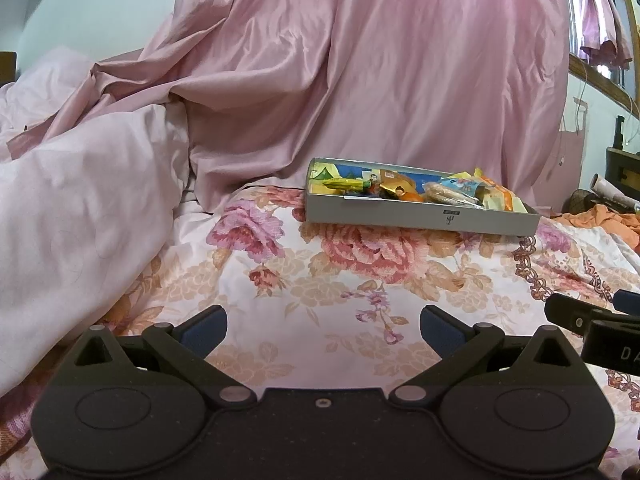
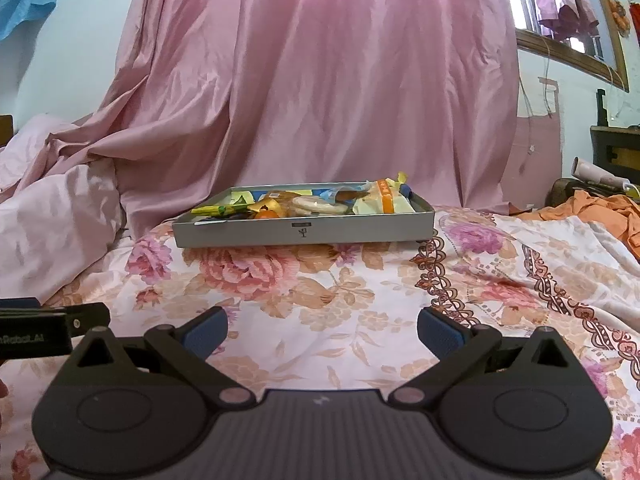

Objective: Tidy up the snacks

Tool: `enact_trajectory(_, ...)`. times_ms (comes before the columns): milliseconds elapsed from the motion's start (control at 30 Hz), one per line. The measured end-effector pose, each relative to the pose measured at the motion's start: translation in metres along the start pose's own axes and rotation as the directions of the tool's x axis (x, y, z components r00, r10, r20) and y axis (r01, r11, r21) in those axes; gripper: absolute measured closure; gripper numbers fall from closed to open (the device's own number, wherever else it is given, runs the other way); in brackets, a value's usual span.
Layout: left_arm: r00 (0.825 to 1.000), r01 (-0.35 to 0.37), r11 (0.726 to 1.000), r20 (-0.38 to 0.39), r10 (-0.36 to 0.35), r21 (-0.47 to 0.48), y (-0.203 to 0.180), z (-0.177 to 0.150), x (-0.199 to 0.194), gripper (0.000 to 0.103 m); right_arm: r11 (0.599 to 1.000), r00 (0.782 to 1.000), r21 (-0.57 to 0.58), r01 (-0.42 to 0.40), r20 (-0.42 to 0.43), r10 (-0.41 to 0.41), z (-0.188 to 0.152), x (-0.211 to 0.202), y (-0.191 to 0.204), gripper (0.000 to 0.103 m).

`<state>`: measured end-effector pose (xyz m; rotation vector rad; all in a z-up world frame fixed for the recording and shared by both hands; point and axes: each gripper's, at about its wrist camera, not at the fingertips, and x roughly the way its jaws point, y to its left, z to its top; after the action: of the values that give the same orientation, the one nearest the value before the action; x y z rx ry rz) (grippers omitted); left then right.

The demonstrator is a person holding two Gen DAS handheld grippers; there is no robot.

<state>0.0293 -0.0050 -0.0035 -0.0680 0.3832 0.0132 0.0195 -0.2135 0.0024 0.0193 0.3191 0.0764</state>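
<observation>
A shallow grey box (image 1: 420, 218) holding several snack packets (image 1: 440, 192) rests on the floral bedspread, ahead and to the right in the left wrist view. In the right wrist view the box (image 2: 304, 232) lies straight ahead, with yellow, orange and blue packets (image 2: 312, 204) inside. My left gripper (image 1: 323, 328) is open and empty, low over the bedspread, well short of the box. My right gripper (image 2: 322, 330) is open and empty too, also short of the box. Each gripper shows at the other view's edge: the right one (image 1: 600, 320) and the left one (image 2: 40, 328).
A floral bedspread (image 2: 340, 292) covers the bed. A pale pink duvet (image 1: 80, 200) is heaped on the left. A pink satin drape (image 2: 320, 80) hangs behind the box. Orange cloth (image 2: 600, 208) and dark furniture (image 2: 616, 148) lie at the right.
</observation>
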Motion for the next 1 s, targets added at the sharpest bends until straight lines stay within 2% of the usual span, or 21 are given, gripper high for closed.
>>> enact_trajectory(1000, 1.0, 0.002, 1.0, 0.006, -0.002, 0.0, -0.0004, -0.0005, -0.0004, 0.001, 1.0, 1.0, -0.01, 0.001, 0.001, -0.001, 0.0004, -0.0002, 0.0008, 0.0)
